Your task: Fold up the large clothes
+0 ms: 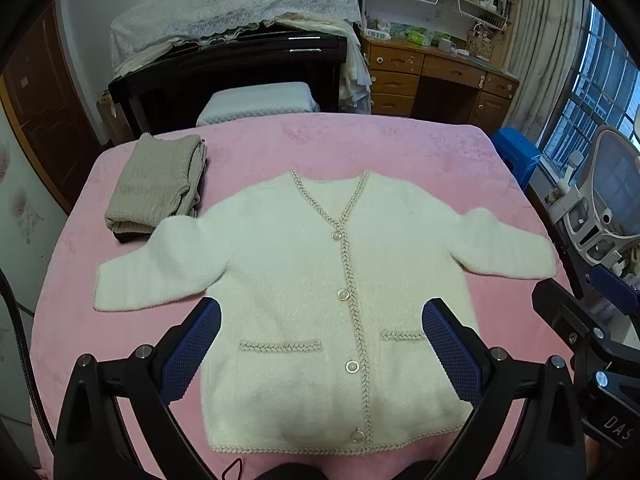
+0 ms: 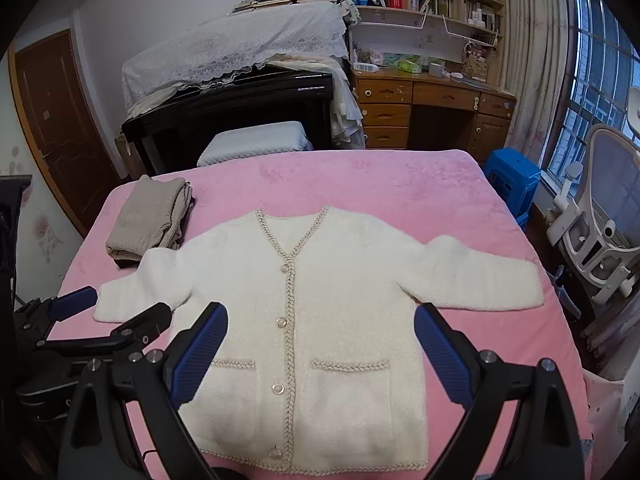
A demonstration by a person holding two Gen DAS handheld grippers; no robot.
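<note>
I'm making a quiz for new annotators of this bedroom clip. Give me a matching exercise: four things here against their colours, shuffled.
Things:
1. cardigan
2. folded sweater
3. blanket
4. plastic stool

Colours:
A. blue
B. pink
C. cream white
D. beige

Pairs: 1-C, 2-D, 3-B, 4-A
</note>
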